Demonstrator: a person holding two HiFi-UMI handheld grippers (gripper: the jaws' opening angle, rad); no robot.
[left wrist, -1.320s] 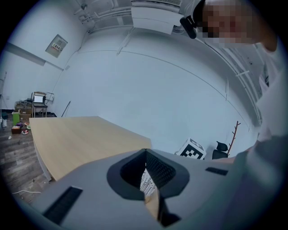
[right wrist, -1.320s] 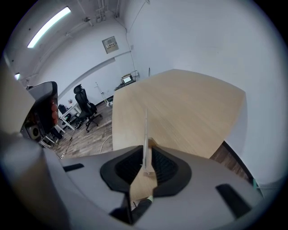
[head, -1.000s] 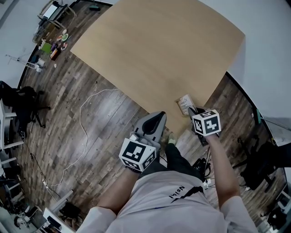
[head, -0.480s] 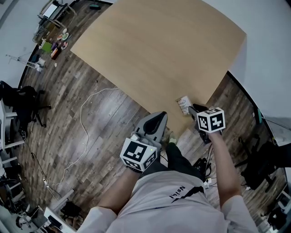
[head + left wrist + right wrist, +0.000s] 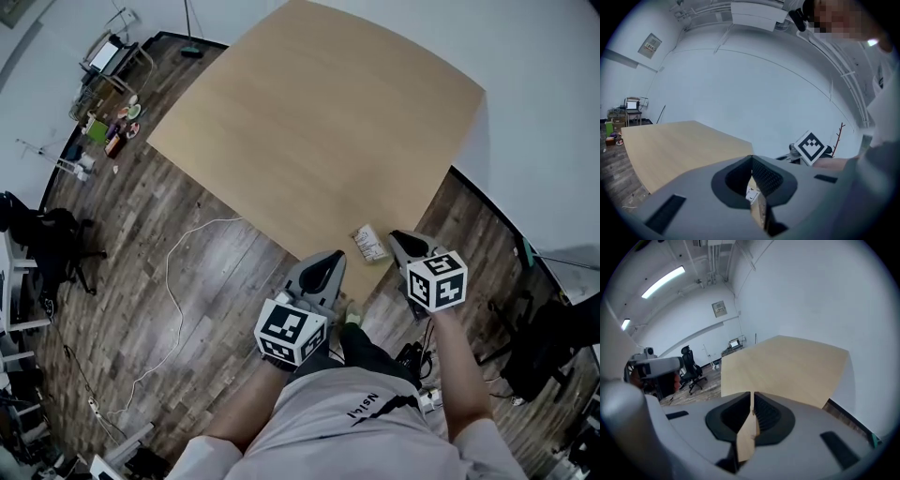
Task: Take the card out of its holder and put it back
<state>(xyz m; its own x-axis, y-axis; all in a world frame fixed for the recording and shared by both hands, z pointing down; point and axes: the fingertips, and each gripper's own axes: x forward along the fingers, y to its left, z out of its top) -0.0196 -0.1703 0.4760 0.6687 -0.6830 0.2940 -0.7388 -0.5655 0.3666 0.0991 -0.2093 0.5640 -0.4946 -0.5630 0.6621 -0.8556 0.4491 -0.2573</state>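
A small card holder (image 5: 367,244) with a printed card lies flat at the near corner of the tan table (image 5: 309,122). My right gripper (image 5: 398,239) hovers just right of it, jaws shut with nothing between them; the right gripper view shows its tips (image 5: 752,393) meeting over the table. My left gripper (image 5: 330,258) hangs lower left, off the table edge above the floor, also shut and empty. In the left gripper view its tips (image 5: 751,158) touch, and the card holder (image 5: 751,194) shows through the slit below them. The right gripper's marker cube (image 5: 809,146) is visible there too.
A wooden floor surrounds the table, with a white cable (image 5: 173,281) trailing across it. A black office chair (image 5: 47,220) and small clutter (image 5: 108,122) stand at the far left. A white wall runs behind the table. The person's legs are below the grippers.
The head view has tilted, so everything sits lower in frame. My right gripper has drawn slightly back and right from the card holder. The left gripper holds about the same place.
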